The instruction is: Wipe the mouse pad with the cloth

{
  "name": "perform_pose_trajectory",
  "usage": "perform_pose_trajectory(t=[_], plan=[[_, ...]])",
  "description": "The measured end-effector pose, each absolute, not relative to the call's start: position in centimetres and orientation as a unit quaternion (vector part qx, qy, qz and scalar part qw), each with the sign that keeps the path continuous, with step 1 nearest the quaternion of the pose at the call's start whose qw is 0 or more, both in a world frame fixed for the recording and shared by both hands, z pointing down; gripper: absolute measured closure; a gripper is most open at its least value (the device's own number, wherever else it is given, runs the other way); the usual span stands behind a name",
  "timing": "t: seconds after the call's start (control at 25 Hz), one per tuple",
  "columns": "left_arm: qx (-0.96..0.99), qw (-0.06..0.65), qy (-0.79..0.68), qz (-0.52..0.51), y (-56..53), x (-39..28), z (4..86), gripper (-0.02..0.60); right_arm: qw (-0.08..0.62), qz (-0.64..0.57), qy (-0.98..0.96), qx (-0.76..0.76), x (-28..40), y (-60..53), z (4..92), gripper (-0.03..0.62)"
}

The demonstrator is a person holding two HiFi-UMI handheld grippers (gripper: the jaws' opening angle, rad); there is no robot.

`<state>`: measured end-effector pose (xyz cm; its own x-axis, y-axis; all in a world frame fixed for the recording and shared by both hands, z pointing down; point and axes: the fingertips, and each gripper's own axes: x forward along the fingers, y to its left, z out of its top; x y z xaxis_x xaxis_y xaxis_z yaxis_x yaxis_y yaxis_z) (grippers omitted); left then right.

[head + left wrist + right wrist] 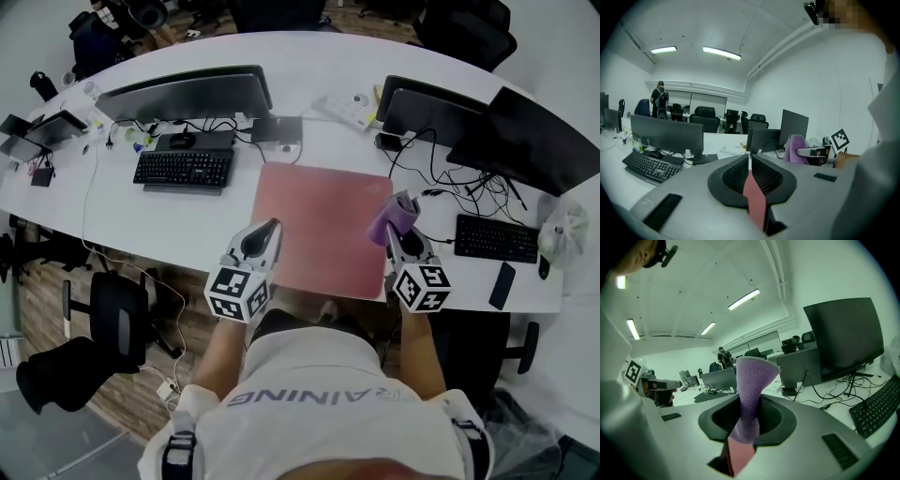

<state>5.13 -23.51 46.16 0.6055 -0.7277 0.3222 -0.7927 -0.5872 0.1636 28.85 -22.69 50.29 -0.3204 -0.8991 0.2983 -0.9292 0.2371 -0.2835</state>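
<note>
A large pink mouse pad (pixel 323 228) lies flat on the white desk (pixel 187 230) in front of me. My right gripper (pixel 401 223) is over the pad's right edge, shut on a purple cloth (pixel 392 215) that sticks up from its jaws; the right gripper view shows the cloth (pixel 751 397) pinched and standing upright. Over the pad's near left corner, my left gripper (pixel 264 233) is shut with nothing in it; its pads (pixel 761 174) meet in the left gripper view, with a strip of pink pad (pixel 754 201) showing below.
A black keyboard (pixel 184 169) and a monitor (pixel 187 94) stand left of the pad, a second keyboard (pixel 495 238) and a phone (pixel 502 285) right. Two more monitors (pixel 525 141) and tangled cables (pixel 450 173) fill the back right. A black office chair (pixel 117 314) stands below the desk's left edge.
</note>
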Motion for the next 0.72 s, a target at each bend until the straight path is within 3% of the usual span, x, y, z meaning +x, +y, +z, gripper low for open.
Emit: perform_pose_trajectory(t=[0.32, 0.72], plan=[[0.888, 0.168, -0.413, 0.112, -25.9, 3.9, 47.8, 0.549, 0.051, 0.229, -0.776, 0.585, 27.1, -24.5, 51.6, 0.493], [0.871, 0.197, -0.434, 0.119, -30.9, -7.2, 50.9, 0.549, 0.103, 0.266, -0.798, 0.531, 14.2, -31.0, 55.3, 0.493]])
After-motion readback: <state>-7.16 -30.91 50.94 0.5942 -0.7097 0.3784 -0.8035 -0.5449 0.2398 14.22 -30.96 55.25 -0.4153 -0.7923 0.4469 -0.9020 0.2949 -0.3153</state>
